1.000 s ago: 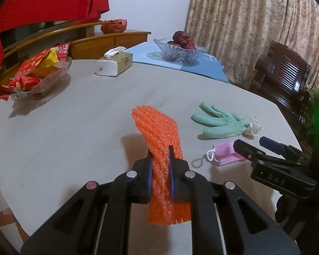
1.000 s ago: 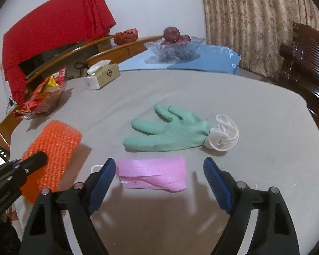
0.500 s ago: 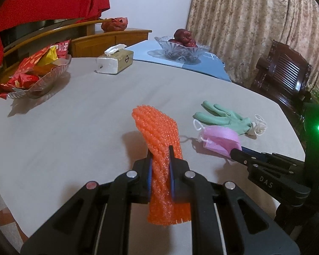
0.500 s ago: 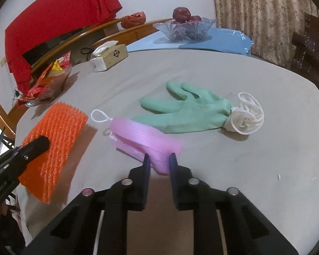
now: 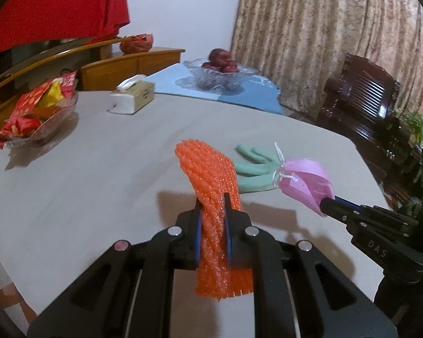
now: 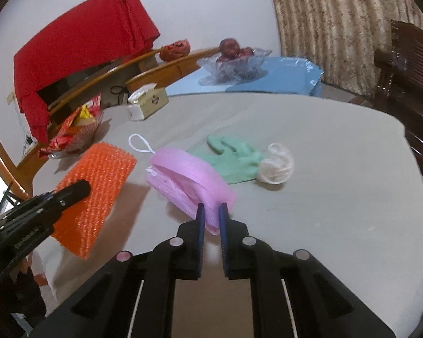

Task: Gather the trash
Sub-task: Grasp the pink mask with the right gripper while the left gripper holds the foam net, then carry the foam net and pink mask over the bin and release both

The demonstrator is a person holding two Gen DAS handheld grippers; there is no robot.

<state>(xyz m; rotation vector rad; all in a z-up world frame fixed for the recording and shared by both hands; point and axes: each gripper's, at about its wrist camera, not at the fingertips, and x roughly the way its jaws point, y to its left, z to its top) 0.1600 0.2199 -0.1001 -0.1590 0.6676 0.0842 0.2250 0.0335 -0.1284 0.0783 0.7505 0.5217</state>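
A pale wall (image 5: pixel 183 8) is standing behind a curved wooden sideboard (image 5: pixel 132 62), with a red cloth (image 6: pixel 79 48) hanging over it. Patterned beige curtains (image 5: pixel 318 33) are covering the right side, and a dark wooden chair (image 5: pixel 363 104) is sitting beside the grey tabletop (image 5: pixel 84 174).

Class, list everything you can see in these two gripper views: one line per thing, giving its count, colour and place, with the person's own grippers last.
foam net: 1, orange, held off the table in the left gripper
face mask: 1, pink, held in the right gripper
glove: 1, green, flat on the table middle, white cuff
table: 1, grey top
tissue box: 1, beige, far side of table
snack bowl: 1, glass, red and yellow packets, table's left edge
fruit bowl: 1, glass, dark red fruit, on blue cloth
blue cloth: 1, far end
red cloth: 1, draped at back
curtain: 1, beige
chair: 1, dark wood, right
left gripper: 1, black, jaws shut on foam net
right gripper: 1, black, jaws shut on face mask
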